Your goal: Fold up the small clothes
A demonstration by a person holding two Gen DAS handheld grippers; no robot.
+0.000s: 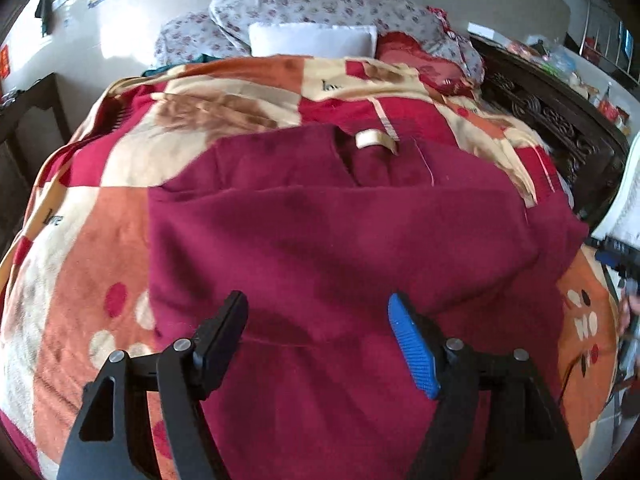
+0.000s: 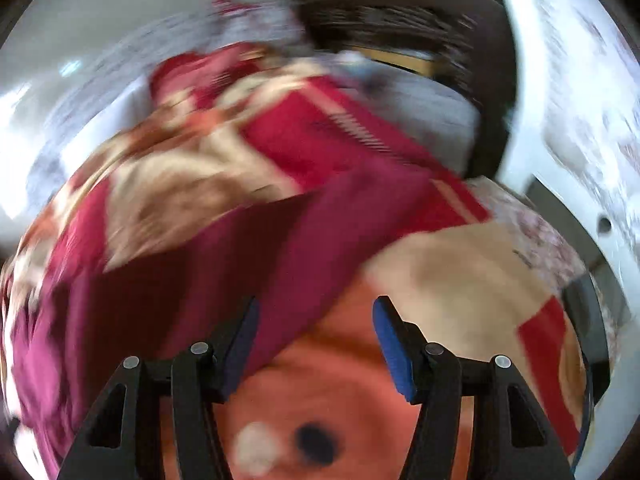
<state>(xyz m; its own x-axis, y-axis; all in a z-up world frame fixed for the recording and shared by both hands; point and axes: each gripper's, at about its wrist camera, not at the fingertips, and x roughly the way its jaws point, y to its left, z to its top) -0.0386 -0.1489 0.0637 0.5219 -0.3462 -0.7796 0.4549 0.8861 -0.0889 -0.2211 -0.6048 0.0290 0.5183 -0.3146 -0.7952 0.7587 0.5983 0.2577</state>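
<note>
A dark red fleece garment [image 1: 340, 240] lies spread on a patterned blanket [image 1: 80, 240] on a bed, its neck opening with a cream label [image 1: 374, 140] at the far side. My left gripper [image 1: 318, 320] is open and empty, hovering over the garment's near part. In the blurred right wrist view, my right gripper [image 2: 316, 328] is open and empty over the blanket [image 2: 460, 272], just right of the garment's edge [image 2: 320, 240]. The right gripper also shows at the right edge of the left wrist view [image 1: 624, 280].
Floral pillows [image 1: 320, 8] and a white pillow [image 1: 312, 40] lie at the far end of the bed. A dark carved wooden headboard [image 1: 552, 120] runs along the right. A white object [image 2: 580, 100] stands close on the right. Glossy floor [image 1: 100, 40] lies beyond.
</note>
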